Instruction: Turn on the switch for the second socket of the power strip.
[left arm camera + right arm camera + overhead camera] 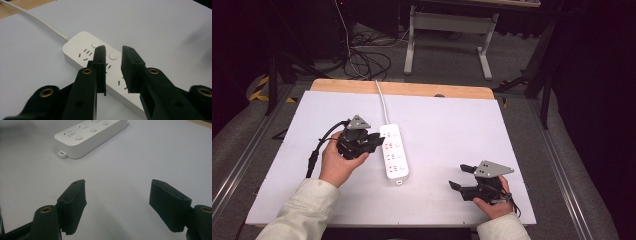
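1. My left gripper (374, 141) sits at the left long side of the power strip (393, 152), toward the end where the cord goes in. In the left gripper view its jaws stand a narrow gap apart, holding nothing, with the tips over the strip's top face near the second round switch button (113, 56).

2. The power strip lies flat near the middle of the tabletop (452, 125), its length running from the far edge toward the near edge. Its white cord (382, 102) leaves the far end and runs off over the far edge. All its sockets look empty, and I see no plug anywhere on the tabletop.

3. My right gripper (459, 176) rests near the near-right corner of the tabletop, well apart from the strip. Its jaws are spread wide and empty; in the right gripper view the strip's near end with its small hanging tab (61, 153) lies ahead, out of reach.

4. I judge the step in hand to be the left gripper's approach to a switch button, or a steadying hold on the strip; contact I cannot confirm.

5. The next move, as I read it, calls for a short, straight descent onto the button, jaw tip centred, without sliding the strip. The right gripper may need to come across to brace the near end.
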`<state>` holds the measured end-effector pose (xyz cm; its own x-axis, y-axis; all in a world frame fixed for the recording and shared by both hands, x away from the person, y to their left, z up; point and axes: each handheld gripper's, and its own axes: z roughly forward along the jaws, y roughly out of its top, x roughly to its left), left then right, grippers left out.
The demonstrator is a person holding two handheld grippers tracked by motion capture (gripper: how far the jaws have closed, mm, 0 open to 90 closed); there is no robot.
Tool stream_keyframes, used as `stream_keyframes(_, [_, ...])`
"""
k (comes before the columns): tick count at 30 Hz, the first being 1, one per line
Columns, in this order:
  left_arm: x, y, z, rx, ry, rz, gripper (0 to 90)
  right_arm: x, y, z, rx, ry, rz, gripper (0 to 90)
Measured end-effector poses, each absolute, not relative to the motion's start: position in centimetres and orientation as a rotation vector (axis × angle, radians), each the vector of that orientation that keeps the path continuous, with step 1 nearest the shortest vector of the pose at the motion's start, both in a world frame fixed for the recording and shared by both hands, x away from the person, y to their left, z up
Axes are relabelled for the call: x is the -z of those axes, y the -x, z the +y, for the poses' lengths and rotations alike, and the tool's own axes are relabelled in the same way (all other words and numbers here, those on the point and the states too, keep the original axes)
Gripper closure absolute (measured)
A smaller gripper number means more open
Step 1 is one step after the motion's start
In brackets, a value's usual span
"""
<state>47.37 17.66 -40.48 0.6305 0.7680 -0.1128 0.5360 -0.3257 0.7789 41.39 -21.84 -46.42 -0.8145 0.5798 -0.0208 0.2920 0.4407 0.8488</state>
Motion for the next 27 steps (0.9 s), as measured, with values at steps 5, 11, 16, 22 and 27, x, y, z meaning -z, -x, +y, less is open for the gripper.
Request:
stream_keyframes(5, [41.2, -48.4, 17.5, -0.283, -1.977, 1.020, 81.4, 46.4, -41.4, -21.8, -1.318, -0.746, 2.390, 29.8])
stream_keyframes(11, [42.4, -49.4, 16.8, -0.224, -1.974, 1.029, 88.3, 46.4, -41.4, -21.9, -1.319, -0.747, 2.390, 29.5])
stream_keyframes(16, [43.5, -50.0, 15.9, -0.254, -1.995, 0.986, 90.0, 46.4, -41.4, -21.8, -1.319, -0.743, 2.394, 29.4])
stream_keyframes(22, [44.5, -50.7, 15.7, -0.275, -2.026, 0.948, 90.0, 46.4, -41.4, -21.8, -1.324, -0.740, 2.395, 29.4])
stream_keyframes(27, [45.2, -51.0, 15.4, -0.292, -2.039, 0.917, 90.0, 46.4, -41.4, -21.8, -1.324, -0.740, 2.395, 29.4])
